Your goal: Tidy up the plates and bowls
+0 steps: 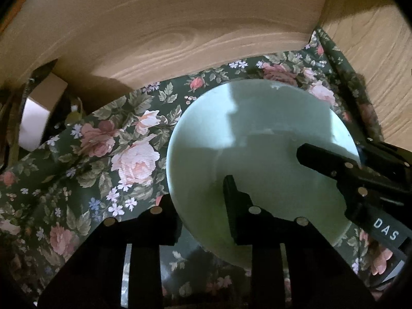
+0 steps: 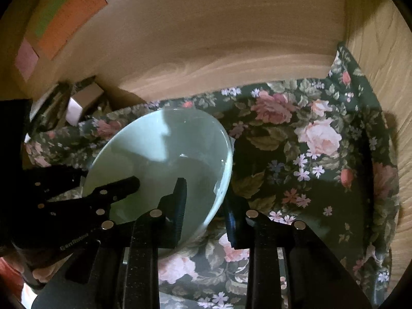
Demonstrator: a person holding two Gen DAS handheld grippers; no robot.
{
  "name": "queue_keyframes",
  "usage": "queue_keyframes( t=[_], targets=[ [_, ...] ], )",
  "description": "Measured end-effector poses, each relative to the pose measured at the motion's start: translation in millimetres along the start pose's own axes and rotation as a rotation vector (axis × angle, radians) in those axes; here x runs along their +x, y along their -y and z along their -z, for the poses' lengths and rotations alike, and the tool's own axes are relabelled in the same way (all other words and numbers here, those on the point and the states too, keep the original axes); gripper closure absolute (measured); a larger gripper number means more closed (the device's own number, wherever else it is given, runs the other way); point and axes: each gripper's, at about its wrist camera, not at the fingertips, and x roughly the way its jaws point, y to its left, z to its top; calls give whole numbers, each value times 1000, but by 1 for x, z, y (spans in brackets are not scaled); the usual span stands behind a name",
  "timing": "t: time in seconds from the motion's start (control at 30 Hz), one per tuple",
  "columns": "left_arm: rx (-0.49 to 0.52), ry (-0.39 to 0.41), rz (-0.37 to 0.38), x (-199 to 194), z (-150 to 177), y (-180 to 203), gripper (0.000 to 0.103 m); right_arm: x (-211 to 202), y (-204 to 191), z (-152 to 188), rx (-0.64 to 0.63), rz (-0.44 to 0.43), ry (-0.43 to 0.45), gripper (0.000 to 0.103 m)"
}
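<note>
both tools clamp the pale green bowl [image 1: 257, 154] on the floral cloth [image 1: 103, 154]: left tool [image 1: 203, 206] on its near-left rim, right tool [image 2: 206, 206] on its right rim.

The bowl [image 1: 257, 149] sits on the cloth [image 1: 103, 154], a wooden wall [image 1: 180, 25] behind it.

The near side of the pale green bowl [image 1: 257, 139] is hidden behind the black fingers of the left gripper [image 1: 203, 206], so where they touch its rim cannot be seen. A small box [image 1: 38, 113] at the left is blurry and half in the dark. In the right wrist view, a hand [image 2: 38, 270] is cut off by the bottom left edge.
</note>
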Motion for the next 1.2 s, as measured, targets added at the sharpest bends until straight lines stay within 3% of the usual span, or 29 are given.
queue_keyframes(
  t=[0.5, 1.2],
  targets=[
    [-49, 159, 2, -84, 26, -14, 75, -63, -35, 1, -62, -49, 132, 78],
    [-143, 262, -58, -156, 92, -47, 75, -86, -105, 38, -156, -123, 174, 78]
  ],
)
